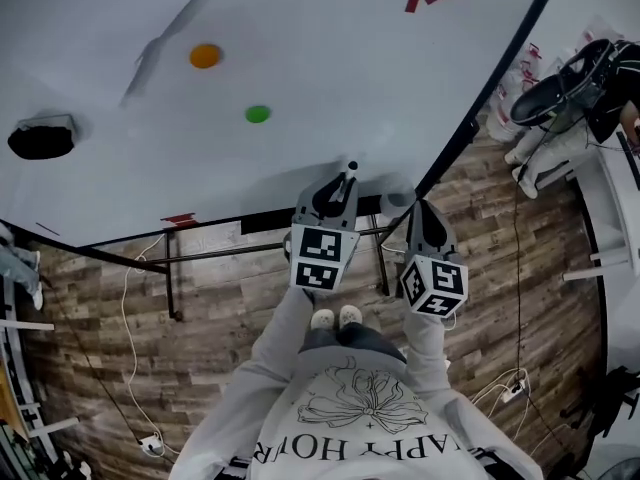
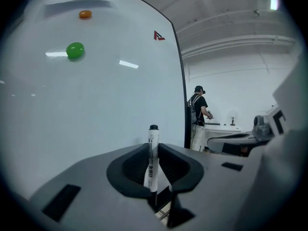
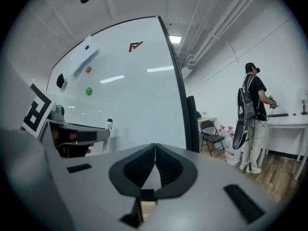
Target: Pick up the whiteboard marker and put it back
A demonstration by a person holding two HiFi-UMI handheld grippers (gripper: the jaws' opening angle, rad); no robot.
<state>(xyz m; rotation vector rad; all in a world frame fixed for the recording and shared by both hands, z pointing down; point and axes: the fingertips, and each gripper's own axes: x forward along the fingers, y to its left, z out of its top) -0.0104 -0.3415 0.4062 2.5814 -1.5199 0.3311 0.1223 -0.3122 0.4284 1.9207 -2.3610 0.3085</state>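
A white whiteboard marker (image 2: 153, 158) with a black cap stands upright between the jaws of my left gripper (image 2: 153, 147), which is shut on it. In the head view the left gripper (image 1: 340, 184) is close in front of the whiteboard (image 1: 330, 68), and the marker's black end (image 1: 352, 166) points up at the board. My right gripper (image 1: 421, 211) is just to its right, near the board's lower corner. In its own view the right gripper (image 3: 155, 149) has its jaws touching with nothing between them. The marker (image 3: 108, 131) also shows there on the left.
On the board are an orange magnet (image 1: 205, 56), a green magnet (image 1: 258, 114) and a black eraser (image 1: 40, 140). The board's black frame (image 1: 480, 108) runs along its right edge. Cables (image 1: 130, 368) lie on the wooden floor. Farther off are a person (image 3: 252, 121) at a table and a folding chair (image 3: 211, 131).
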